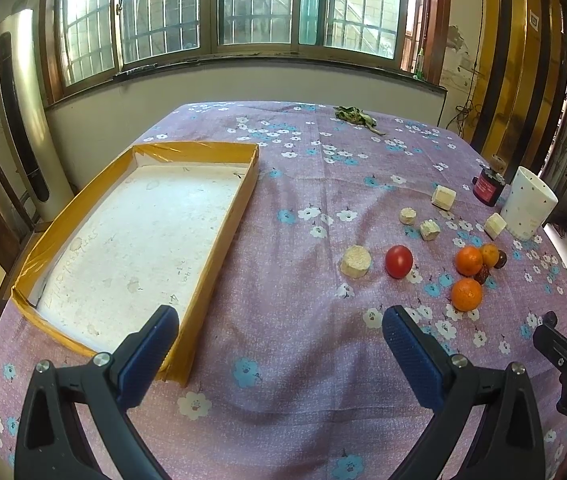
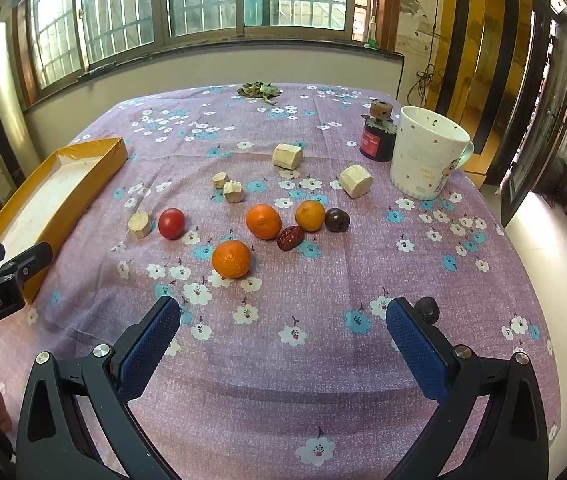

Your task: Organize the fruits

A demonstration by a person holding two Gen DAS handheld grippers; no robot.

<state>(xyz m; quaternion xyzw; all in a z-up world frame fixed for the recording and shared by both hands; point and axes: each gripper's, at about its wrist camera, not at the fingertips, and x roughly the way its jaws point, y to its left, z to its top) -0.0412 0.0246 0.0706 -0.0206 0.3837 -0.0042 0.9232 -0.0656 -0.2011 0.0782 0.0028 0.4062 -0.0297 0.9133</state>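
A barred window and a pale wall are seen behind a tabletop [image 2: 283,360] covered by a purple flowered cloth; on its left side an open yellow-edged tray [image 1: 219,240] is laid, its white floor bare, presumably as the place meant for the fruit.

The fruit is found loose on the cloth, well apart from the tray: a red tomato [image 2: 171,223], three oranges (the nearest orange [image 2: 231,259], a middle orange [image 2: 263,221], a far orange [image 2: 310,215]), a red date [image 2: 290,237] touching or just beside the middle orange, and a dark plum [image 2: 337,220] beside the far orange; another dark fruit [image 2: 427,309] is partly hidden behind the right tongs' finger. Pale foam-like blocks [image 2: 287,156] are scattered among them, and a white mug [image 2: 427,156] with a dark jar [image 2: 377,140] stands at the far right.

The left tongs [image 1: 279,340] are held apart, clamped on nothing, over bare cloth just beside the tray's near corner; the right tongs [image 2: 283,332] are likewise spread wide and empty, aimed toward the nearest orange. Nothing appears sorted yet; it is judged that the nearest orange would be taken first, a round fruit being liable to roll if gripped off-centre.
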